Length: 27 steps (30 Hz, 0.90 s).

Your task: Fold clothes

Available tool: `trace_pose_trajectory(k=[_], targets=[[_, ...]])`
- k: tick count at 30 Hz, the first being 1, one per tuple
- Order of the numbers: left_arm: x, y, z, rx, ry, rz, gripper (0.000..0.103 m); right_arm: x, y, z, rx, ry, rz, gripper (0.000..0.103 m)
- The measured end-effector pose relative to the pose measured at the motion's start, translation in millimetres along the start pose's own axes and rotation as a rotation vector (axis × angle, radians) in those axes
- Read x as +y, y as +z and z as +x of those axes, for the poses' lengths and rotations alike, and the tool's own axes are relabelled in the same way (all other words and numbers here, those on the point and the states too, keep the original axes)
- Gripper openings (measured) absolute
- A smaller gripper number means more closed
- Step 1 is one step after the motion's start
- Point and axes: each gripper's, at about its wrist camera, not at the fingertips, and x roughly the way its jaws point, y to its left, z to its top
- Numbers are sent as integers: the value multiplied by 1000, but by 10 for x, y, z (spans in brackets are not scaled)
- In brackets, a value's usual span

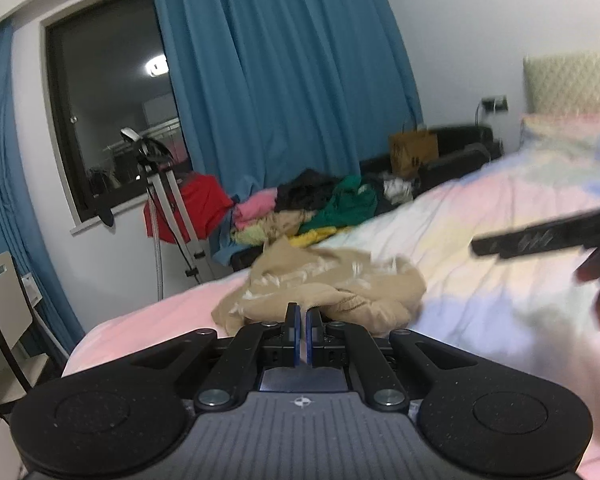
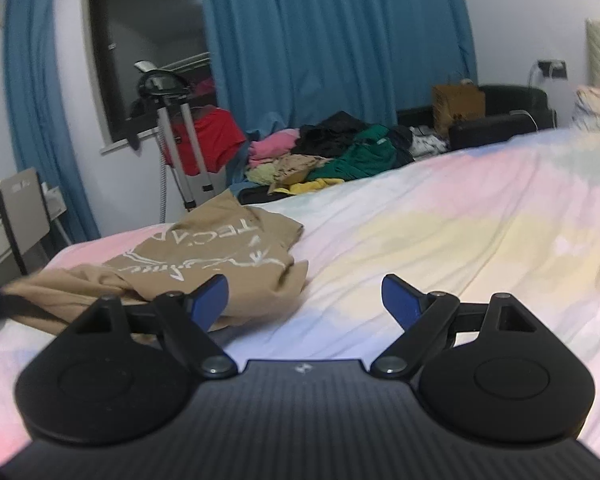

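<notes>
A tan shirt [image 2: 220, 264] lies crumpled near the bed's [image 2: 440, 220] left edge, print up. The left gripper [image 1: 300, 316] sits at its near hem, jaws pressed together; whether cloth is pinched I cannot tell. The right gripper [image 2: 305, 298] hangs released beside it, holding nothing. With only 1 gripper pulling, the shirt could bunch further or slide off the edge.

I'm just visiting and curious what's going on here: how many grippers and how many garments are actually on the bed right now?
Tan printed T-shirt, crumpled on the pastel bedspread: 1
Grippers: 2, the left gripper with jaws together, the right gripper wide open and empty
Total: 3
The heap of clothes beyond the bed is too jumbled to count.
</notes>
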Motion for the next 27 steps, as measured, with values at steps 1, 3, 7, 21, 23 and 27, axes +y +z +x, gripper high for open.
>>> trace_pose_trajectory(k=[1,3,7,21,23,27], targets=[[60,25,-156,-20,-5,-24,2,29,-4,-34,0,5,-13,86],[196,55,-449,-58,-10,-67,2,81,-13,-110,2,21,-30,86],[589,1,-897,-76,8,-195,3,166,-46,-279,29,89,-42,86],[1329,-746,-834,100,158,-410,3,982,-582,-14,418,478,-335,84],[1343,-850,-780,141,164,-410,4,1014,-608,54,424,448,-367,75],[1301,-961,-613,202,162,-370,4,891,-560,151,431,433,-251,50]])
